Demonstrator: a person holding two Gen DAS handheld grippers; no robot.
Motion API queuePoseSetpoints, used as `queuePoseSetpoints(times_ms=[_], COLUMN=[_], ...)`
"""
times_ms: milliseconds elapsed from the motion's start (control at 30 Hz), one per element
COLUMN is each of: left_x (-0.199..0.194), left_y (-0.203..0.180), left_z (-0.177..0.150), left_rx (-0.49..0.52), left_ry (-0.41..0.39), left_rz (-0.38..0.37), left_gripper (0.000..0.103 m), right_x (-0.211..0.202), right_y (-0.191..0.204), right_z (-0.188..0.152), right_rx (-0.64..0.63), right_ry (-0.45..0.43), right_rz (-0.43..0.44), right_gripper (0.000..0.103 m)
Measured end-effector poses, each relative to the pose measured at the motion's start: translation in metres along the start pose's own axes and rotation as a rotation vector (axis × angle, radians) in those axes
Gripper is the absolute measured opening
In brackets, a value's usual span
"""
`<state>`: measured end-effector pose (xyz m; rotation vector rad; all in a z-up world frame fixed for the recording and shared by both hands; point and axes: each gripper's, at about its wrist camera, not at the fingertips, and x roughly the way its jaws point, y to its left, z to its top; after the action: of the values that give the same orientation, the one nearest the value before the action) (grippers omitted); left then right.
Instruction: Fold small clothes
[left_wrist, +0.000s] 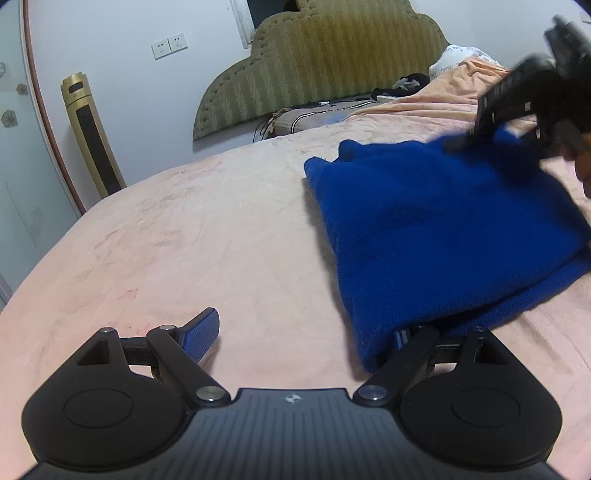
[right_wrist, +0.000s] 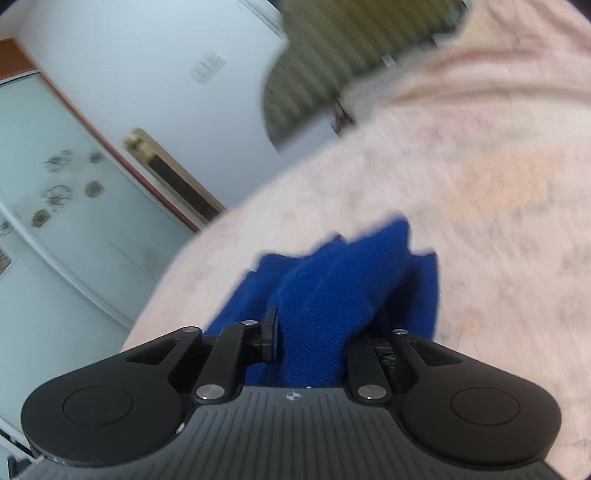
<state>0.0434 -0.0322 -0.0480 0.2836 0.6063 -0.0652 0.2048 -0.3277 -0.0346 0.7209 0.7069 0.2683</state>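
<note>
A blue knitted garment (left_wrist: 443, 229) lies folded on the pink bed sheet (left_wrist: 184, 240), right of centre in the left wrist view. My left gripper (left_wrist: 303, 332) stands open and low at the garment's near corner. Its left finger (left_wrist: 201, 336) rests on bare sheet, while the right finger is tucked under the cloth's edge. At the garment's far right edge, my right gripper (left_wrist: 465, 140) is blurred and pinches the cloth. In the right wrist view the blue garment (right_wrist: 325, 295) bunches up between the jaws of my right gripper (right_wrist: 325, 328), which is shut on it and rolled to one side.
An olive padded headboard (left_wrist: 321, 62) stands at the far end of the bed, with dark clothes and a pillow (left_wrist: 406, 83) before it. A gold tower appliance (left_wrist: 92, 136) and a glass sliding door (left_wrist: 18, 147) stand to the left of the bed.
</note>
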Motion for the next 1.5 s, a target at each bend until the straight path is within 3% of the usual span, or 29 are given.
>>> queuePoseSetpoints(times_ms=[33, 233, 333, 400, 533, 633, 733, 767, 900, 1067, 1233, 1267, 1300, 1333, 1433, 1500], left_x=[-0.001, -0.004, -0.012, -0.019, -0.037, -0.048, -0.043, -0.039, -0.004, 0.056, 0.083, 0.085, 0.085, 0.085, 0.080, 0.081], left_y=[0.001, 0.015, 0.019, 0.017, 0.021, 0.033, 0.041, 0.041, 0.039, 0.046, 0.053, 0.050, 0.046, 0.043, 0.040, 0.047], left_z=[-0.001, 0.000, 0.000, -0.001, 0.001, 0.008, 0.021, 0.025, 0.034, 0.035, 0.041, 0.043, 0.045, 0.046, 0.043, 0.037], left_rx=[-0.002, -0.063, -0.077, -0.064, -0.056, -0.119, -0.185, -0.203, -0.265, -0.419, -0.552, -0.548, -0.531, -0.518, -0.478, -0.542], left_ry=[0.000, 0.040, 0.045, 0.038, 0.023, -0.005, -0.009, -0.005, 0.063, 0.181, 0.170, 0.167, 0.164, 0.164, 0.160, 0.165], left_rz=[-0.004, -0.069, -0.092, -0.098, -0.115, -0.162, -0.206, -0.227, -0.406, -0.520, -0.642, -0.648, -0.650, -0.644, -0.584, -0.619], left_gripper=[0.088, 0.087, 0.087, 0.087, 0.087, 0.087, 0.087, 0.087, 0.087, 0.088, 0.091, 0.091, 0.088, 0.068, 0.029, 0.018], right_x=[0.001, -0.054, -0.073, -0.069, -0.079, -0.082, -0.073, -0.073, -0.064, -0.044, -0.026, -0.021, -0.016, -0.013, -0.013, -0.014], right_y=[-0.002, 0.001, 0.007, 0.009, 0.025, 0.030, 0.018, 0.014, 0.001, -0.019, -0.015, -0.012, -0.009, -0.009, -0.016, -0.019], right_z=[-0.003, -0.044, -0.069, -0.083, -0.095, -0.098, -0.101, -0.101, -0.092, -0.072, -0.062, -0.062, -0.062, -0.062, -0.064, -0.065], right_rx=[0.013, 0.013, -0.033, -0.105, -0.169, -0.183, -0.114, -0.084, -0.002, 0.065, 0.048, 0.034, 0.026, 0.030, 0.085, 0.128], right_ry=[0.011, -0.061, -0.053, -0.017, -0.056, -0.063, -0.023, -0.033, 0.009, 0.012, 0.009, 0.015, 0.022, 0.026, 0.017, 0.015], right_rz=[-0.033, -0.027, -0.070, -0.164, -0.247, -0.191, -0.194, -0.160, -0.009, 0.103, 0.135, 0.126, 0.117, 0.121, 0.138, 0.155], right_gripper=[0.035, 0.053, 0.056, 0.055, 0.056, 0.056, 0.054, 0.054, 0.057, 0.053, 0.050, 0.041, 0.041, 0.030, 0.022, 0.021])
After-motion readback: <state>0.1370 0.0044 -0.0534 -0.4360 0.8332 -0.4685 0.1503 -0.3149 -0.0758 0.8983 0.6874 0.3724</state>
